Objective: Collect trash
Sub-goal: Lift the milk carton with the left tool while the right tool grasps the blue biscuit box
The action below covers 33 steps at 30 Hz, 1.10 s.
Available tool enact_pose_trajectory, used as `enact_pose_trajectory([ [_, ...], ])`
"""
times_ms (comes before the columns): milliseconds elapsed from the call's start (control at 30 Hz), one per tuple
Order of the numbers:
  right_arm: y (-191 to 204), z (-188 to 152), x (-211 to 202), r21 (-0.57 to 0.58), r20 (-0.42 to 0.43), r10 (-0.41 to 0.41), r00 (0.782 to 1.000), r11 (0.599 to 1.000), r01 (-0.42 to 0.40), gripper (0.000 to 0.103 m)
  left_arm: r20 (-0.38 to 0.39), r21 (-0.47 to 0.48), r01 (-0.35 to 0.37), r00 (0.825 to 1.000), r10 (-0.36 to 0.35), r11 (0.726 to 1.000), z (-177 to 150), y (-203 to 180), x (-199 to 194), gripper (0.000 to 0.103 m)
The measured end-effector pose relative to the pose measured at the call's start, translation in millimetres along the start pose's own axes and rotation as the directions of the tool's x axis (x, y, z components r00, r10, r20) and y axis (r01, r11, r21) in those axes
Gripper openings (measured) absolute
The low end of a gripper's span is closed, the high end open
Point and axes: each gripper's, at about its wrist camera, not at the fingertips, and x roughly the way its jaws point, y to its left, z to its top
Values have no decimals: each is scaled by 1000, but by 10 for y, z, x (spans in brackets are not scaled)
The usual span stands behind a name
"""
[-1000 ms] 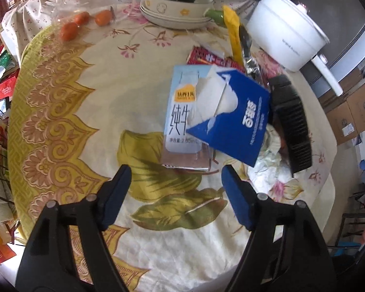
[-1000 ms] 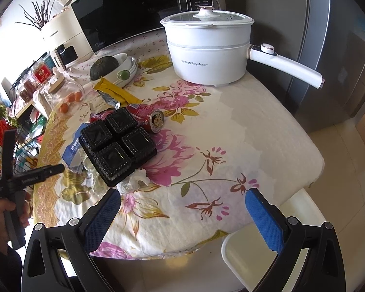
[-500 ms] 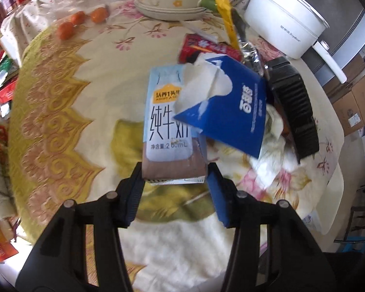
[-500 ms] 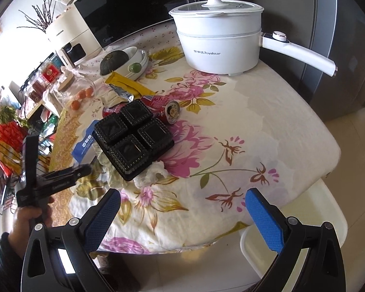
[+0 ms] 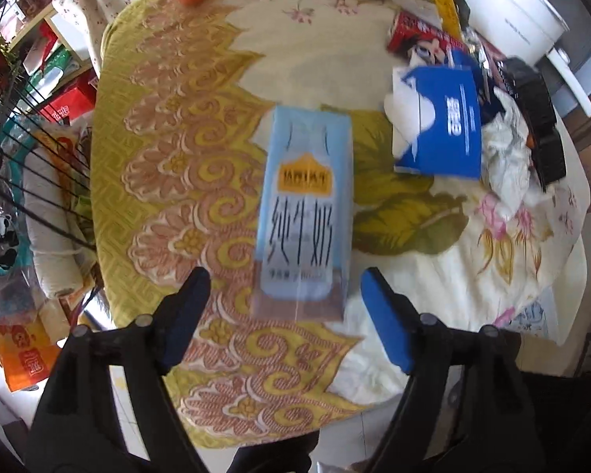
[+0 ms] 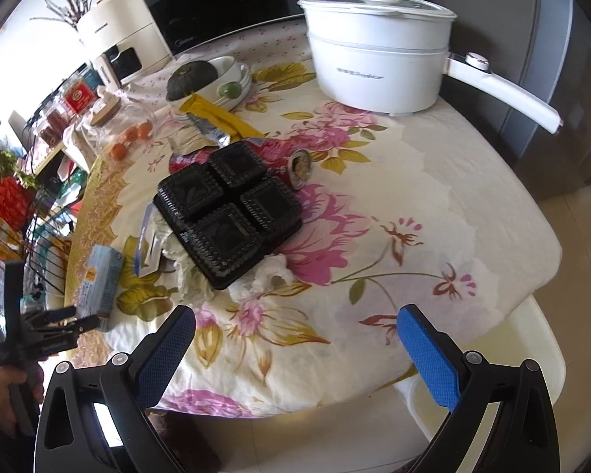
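Observation:
A light-blue milk carton [image 5: 305, 213] lies in front of my left gripper [image 5: 287, 315], whose blue fingers stand wide apart on either side of the carton's near end without touching it. The carton is motion-blurred. It also shows in the right wrist view [image 6: 100, 280] near the left gripper [image 6: 78, 321]. A blue tissue pack [image 5: 441, 126], crumpled paper [image 5: 508, 157], a black plastic tray [image 6: 226, 211] and a red can [image 6: 291, 157] lie on the table. My right gripper [image 6: 295, 351] is open and empty above the table's near edge.
A white electric pot [image 6: 378, 63] with a long handle stands at the back right. A bowl stack with a dark squash [image 6: 193, 79], a yellow wrapper [image 6: 220, 118] and small oranges [image 6: 134, 134] sit at the back. A wire rack [image 5: 31, 165] stands left of the table. A white chair [image 6: 492, 354] is below the edge.
The left gripper closed on the milk carton, pulled it toward the table's near left away from the tissue pack, and now stands open around it. The right gripper rose slightly.

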Motion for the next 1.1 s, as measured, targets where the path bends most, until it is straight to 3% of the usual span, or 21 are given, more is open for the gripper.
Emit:
enact_pose_trajectory([
  [100, 266, 24, 1, -65, -1, 44, 999, 997, -44, 103, 28, -31, 20, 999, -20, 999, 143, 13, 102, 79],
  [167, 464, 28, -26, -104, 20, 56, 998, 993, -54, 103, 13, -49, 26, 1000, -25, 998, 172, -5, 215, 68],
  [200, 561, 33, -18, -112, 20, 60, 998, 992, -58, 103, -1, -52, 44, 999, -44, 998, 175, -6, 260, 56],
  [300, 832, 55, 95, -119, -18, 119, 993, 986, -120, 103, 17, -50, 5, 1000, -4, 999, 142, 32, 245, 55],
  [467, 1298, 112, 348, -134, -45, 133, 990, 981, -138, 103, 150, -40, -73, 986, 78, 997, 100, 177, -155, 55],
  [600, 1564, 250, 599, -95, -64, 159, 985, 982, -165, 101, 172, -92, -51, 983, 67, 994, 28, 430, -280, 55],
  [767, 1723, 364, 971, -85, -83, 92, 992, 991, -99, 95, 161, -146, -9, 986, 32, 989, -160, 542, -370, 55],
  [967, 1832, 393, 1385, -87, -75, -18, 997, 996, 12, 84, 165, -136, 9, 986, 14, 991, -157, 518, -439, 56],
  [1067, 1921, 355, 1517, -127, -80, -63, 995, 991, 53, 63, 169, -137, 23, 986, 0, 990, -160, 528, -478, 55],
  [1100, 1934, 340, 1545, -134, -79, -64, 995, 990, 53, 63, 172, -137, 25, 985, -1, 990, -156, 525, -484, 55],
])
